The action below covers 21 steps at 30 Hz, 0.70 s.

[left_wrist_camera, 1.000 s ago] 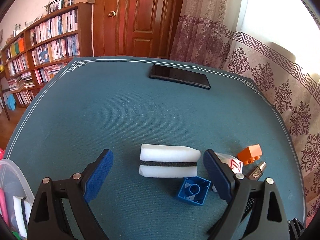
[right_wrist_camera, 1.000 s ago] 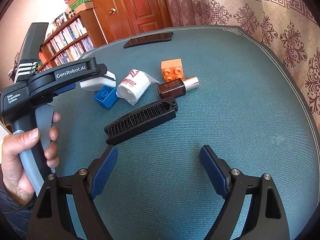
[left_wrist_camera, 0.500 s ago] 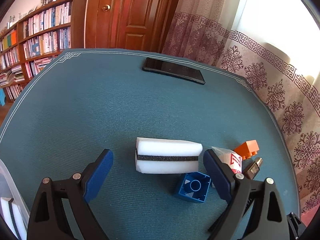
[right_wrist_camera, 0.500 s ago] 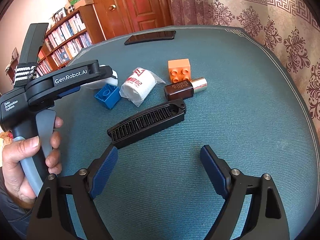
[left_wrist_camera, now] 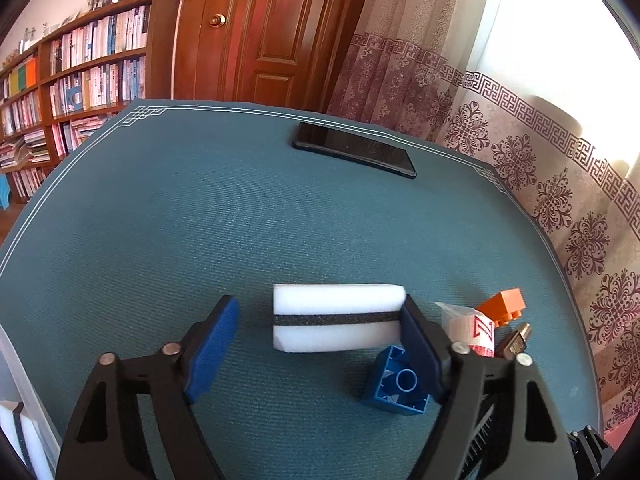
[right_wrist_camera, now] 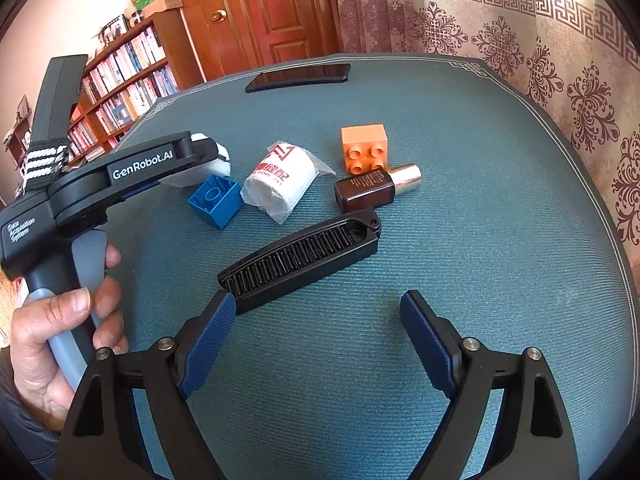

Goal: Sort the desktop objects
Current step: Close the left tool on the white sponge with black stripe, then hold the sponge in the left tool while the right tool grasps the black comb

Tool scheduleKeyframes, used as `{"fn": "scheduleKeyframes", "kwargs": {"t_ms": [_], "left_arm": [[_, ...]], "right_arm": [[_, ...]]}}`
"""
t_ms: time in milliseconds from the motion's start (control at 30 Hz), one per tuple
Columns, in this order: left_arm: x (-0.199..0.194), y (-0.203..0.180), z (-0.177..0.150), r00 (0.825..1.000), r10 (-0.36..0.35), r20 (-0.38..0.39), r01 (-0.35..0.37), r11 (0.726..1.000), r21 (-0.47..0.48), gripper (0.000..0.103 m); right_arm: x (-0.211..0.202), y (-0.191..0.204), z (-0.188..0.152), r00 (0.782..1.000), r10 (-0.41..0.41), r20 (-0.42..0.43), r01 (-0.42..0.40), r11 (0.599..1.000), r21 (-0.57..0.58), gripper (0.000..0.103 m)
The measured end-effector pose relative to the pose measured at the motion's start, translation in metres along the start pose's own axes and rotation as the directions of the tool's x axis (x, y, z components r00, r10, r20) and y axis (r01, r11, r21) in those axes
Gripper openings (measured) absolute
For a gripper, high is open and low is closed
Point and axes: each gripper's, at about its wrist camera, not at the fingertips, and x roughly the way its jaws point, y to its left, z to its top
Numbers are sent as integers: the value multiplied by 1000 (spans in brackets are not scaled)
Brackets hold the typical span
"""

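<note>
Counter [left_wrist_camera: 160, 220]: teal cloth with a white line border.

Left tongs [left_wrist_camera: 320, 328]: spread wide, gripping nothing. The sponge lies between the two blue pads; the right pad [left_wrist_camera: 416, 344] sits at the sponge's right end, contact not certain, while the left pad stands clear of its left end. A hand [right_wrist_camera: 60, 340] holds the grip, seen from the right wrist.

Right tongs [right_wrist_camera: 316, 340]: spread wide, empty, above bare cloth. The left pad is just beside the near end of the comb.

Sponge [left_wrist_camera: 338, 317]: white block with a black middle band, flat on the counter.

Blue brick [left_wrist_camera: 398, 384]: hollow side showing, just in front of the sponge's right end.

Tissue pack [right_wrist_camera: 280, 182]: white roll in clear wrap with red print, beside the blue brick.

Orange brick [right_wrist_camera: 364, 148]: studs facing the camera, behind the bottle.

Bottle [right_wrist_camera: 372, 190]: brown, copper cap, lying on its side.

Comb [right_wrist_camera: 300, 260]: black, folding, teeth showing.

Phone [left_wrist_camera: 354, 155]: dark, flat, at the far edge.

Clear bin [left_wrist_camera: 16, 400]: at the left edge, white items inside.
</note>
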Motion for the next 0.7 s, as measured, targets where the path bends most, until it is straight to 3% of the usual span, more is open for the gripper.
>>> {"fn": "scheduleKeyframes", "kwargs": {"t_ms": [33, 67, 200, 333, 700], "left_arm": [[0, -1, 0, 1000, -20, -3, 20, 1000, 1, 66], [-1, -3, -1, 1000, -26, -3, 26, 1000, 7, 65], [-5, -6, -3, 1000, 5, 16, -5, 1000, 26, 65], [-11, 4, -1, 999, 12, 36, -12, 1000, -18, 65], [-18, 15, 1, 997, 32, 63, -28, 997, -77, 66]], "right_arm": [[0, 0, 1, 1000, 0, -1, 0, 1000, 3, 87], [1, 0, 2, 1000, 2, -3, -1, 1000, 7, 87], [3, 1, 5, 1000, 13, -14, -13, 1000, 22, 87], [9, 6, 10, 999, 23, -28, -22, 999, 34, 87], [27, 17, 25, 999, -36, -32, 37, 998, 42, 87]]}}
